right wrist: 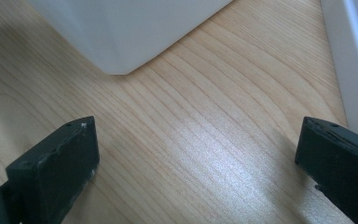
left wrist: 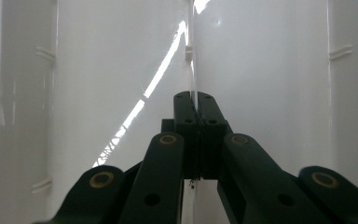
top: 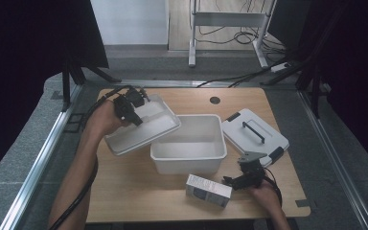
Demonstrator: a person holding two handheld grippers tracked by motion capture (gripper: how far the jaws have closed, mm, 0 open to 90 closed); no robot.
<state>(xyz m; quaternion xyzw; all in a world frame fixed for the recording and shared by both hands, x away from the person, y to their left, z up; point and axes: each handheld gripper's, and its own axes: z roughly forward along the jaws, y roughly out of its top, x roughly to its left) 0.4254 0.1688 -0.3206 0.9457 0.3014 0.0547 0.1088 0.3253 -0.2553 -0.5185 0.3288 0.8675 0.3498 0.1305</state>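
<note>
My left gripper (top: 133, 115) is shut on a white lid (top: 146, 128), which hangs tilted over the table's left side with one edge over the rim of the white bin (top: 188, 165). In the left gripper view the jaws (left wrist: 194, 100) pinch a thin raised rib on the lid (left wrist: 121, 70). The bin stands in the middle of the table with nothing in it. My right gripper (top: 246, 171) rests low near the front right, open. Its jaws (right wrist: 198, 154) stand wide apart over bare wood (right wrist: 191, 107), with the bin's corner (right wrist: 121, 32) ahead.
A second white lid with a dark handle (top: 254, 134) lies flat to the right of the bin; its edge (right wrist: 354, 60) shows in the right gripper view. A small box (top: 208, 190) lies by the front edge, left of my right gripper. A cable hole (top: 214, 100) sits at the back.
</note>
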